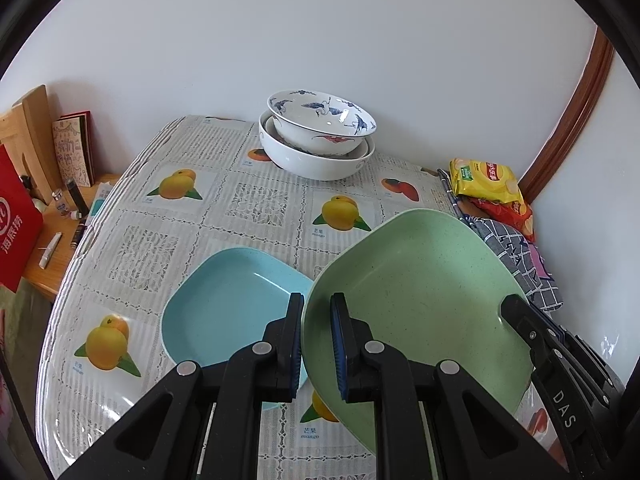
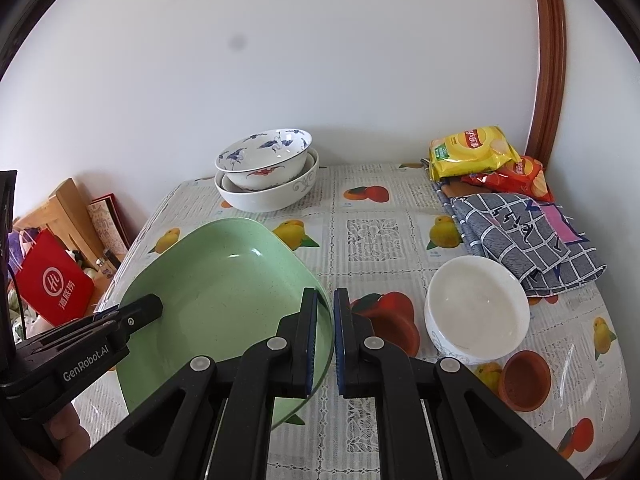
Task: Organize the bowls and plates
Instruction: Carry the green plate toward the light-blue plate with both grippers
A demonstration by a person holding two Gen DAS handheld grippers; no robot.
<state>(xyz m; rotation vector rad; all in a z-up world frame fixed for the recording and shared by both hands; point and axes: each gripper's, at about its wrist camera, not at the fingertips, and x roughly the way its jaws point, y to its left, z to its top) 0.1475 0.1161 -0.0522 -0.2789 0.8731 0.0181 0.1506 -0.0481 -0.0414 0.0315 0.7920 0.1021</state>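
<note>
A pale green square plate [image 1: 420,272] [image 2: 216,280] is held between both grippers, just above the fruit-print tablecloth. My left gripper [image 1: 316,300] is shut on its left rim. My right gripper [image 2: 325,294] is shut on its right rim. Each gripper also shows in the other's view: the right gripper [image 1: 520,320] and the left gripper [image 2: 140,312]. A light blue square plate [image 1: 228,300] lies on the table, and the green plate overlaps its right edge. Two nested bowls [image 1: 316,140] [image 2: 268,172], the top one blue-patterned, stand at the back by the wall. A white bowl [image 2: 476,308] sits to the right.
A small terracotta dish [image 2: 524,380] lies near the white bowl. A checked cloth [image 2: 528,236] and snack bags [image 2: 472,152] fill the back right corner. Left of the table stands a low wooden side table [image 1: 52,248] with a red bag [image 1: 16,224] and books.
</note>
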